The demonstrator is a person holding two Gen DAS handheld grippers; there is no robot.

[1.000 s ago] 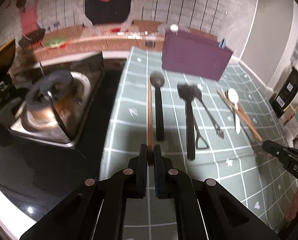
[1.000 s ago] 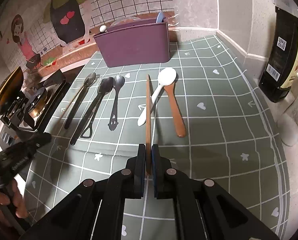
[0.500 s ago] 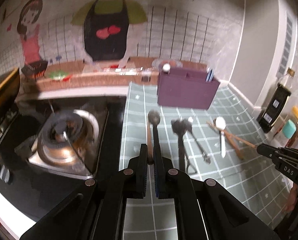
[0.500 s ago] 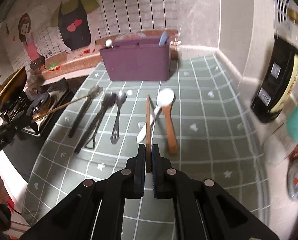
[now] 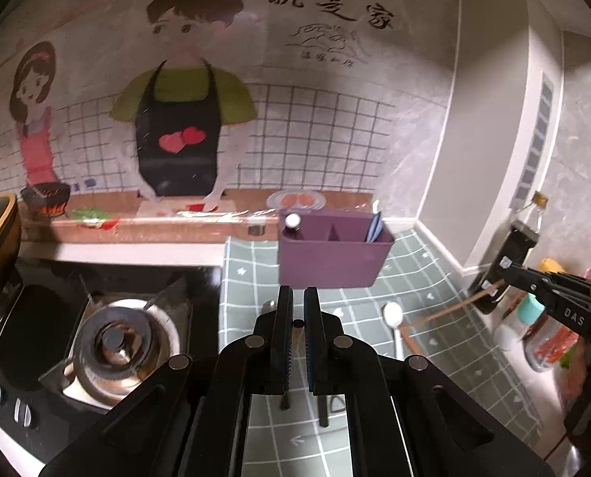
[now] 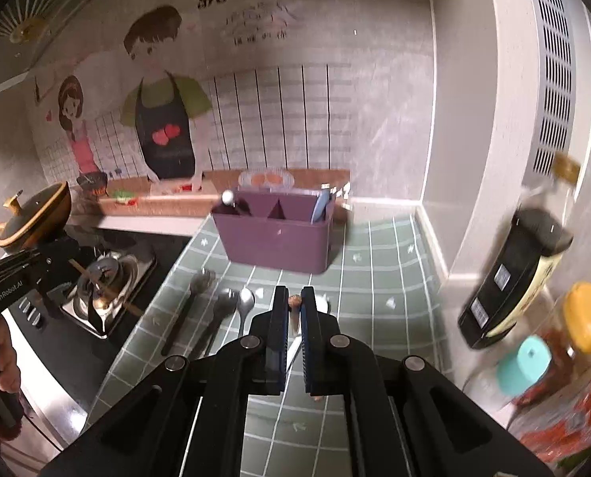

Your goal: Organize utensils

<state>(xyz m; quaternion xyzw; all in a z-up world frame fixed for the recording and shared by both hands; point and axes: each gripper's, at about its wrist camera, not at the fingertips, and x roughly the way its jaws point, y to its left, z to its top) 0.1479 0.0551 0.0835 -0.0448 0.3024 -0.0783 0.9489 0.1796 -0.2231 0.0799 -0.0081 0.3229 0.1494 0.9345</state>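
A purple utensil holder (image 5: 331,254) stands at the back of the green tiled mat and also shows in the right wrist view (image 6: 275,234). My left gripper (image 5: 297,298) is shut on a wooden chopstick (image 5: 297,322), seen end-on, raised above the mat. My right gripper (image 6: 294,298) is shut on another wooden chopstick (image 6: 294,300); its shaft shows in the left wrist view (image 5: 454,308). Dark spoons (image 6: 216,310) and a white spoon (image 5: 393,314) lie on the mat below.
A gas stove (image 5: 124,342) sits left of the mat. A dark sauce bottle (image 6: 514,278) and jars (image 6: 585,318) stand at the right by the wall. A pot lid (image 6: 33,214) is at the far left.
Both grippers have lifted their chopsticks off the mat and tilted up, so the views now face the back wall and the holder.
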